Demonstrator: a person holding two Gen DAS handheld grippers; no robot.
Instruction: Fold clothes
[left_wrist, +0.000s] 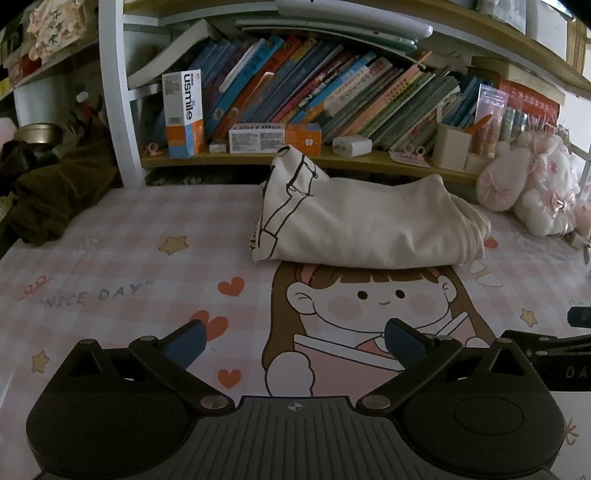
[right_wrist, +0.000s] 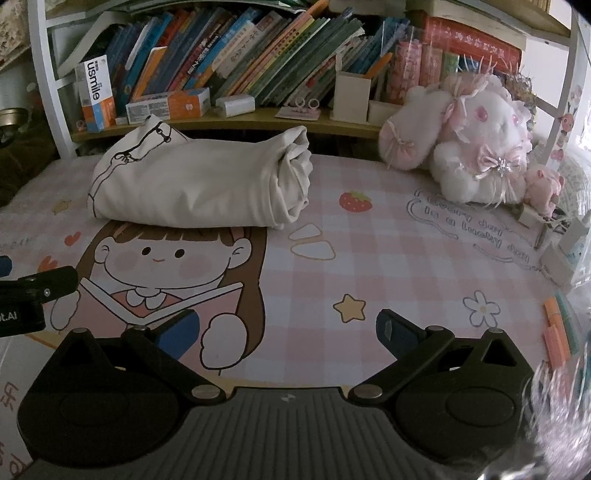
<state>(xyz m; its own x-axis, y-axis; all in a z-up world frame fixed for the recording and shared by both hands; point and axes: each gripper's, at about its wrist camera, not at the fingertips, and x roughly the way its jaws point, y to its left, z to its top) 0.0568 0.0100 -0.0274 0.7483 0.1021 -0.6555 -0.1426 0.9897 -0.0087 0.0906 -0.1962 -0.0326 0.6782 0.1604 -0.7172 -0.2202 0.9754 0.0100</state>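
Blue-padded fingers (left_wrist: 192, 341) of the left gripper (left_wrist: 295, 341) stand spread wide in the left wrist view, holding nothing, above the pink checked sheet (left_wrist: 110, 266) with its cartoon girl. Straight ahead of the fingers, well apart from them, lies the folded cream garment (left_wrist: 362, 225), flat on the sheet, one black-lined corner sticking up at its left end. Beyond it runs a bookshelf (left_wrist: 332, 158) of leaning books; a white and orange box (left_wrist: 183, 114) stands upright there, ahead and left of the fingers. A pink plush toy (left_wrist: 532, 184) sits far ahead on the right, a dark brown cloth (left_wrist: 55, 199) far left.

From the right wrist view, the right gripper (right_wrist: 288, 332) also has its fingers (right_wrist: 395, 332) spread and empty. The garment (right_wrist: 199, 184) lies ahead and to their left, its rolled layers showing at the right end. The plush toy (right_wrist: 480, 140) sits ahead on the right beside the shelf.
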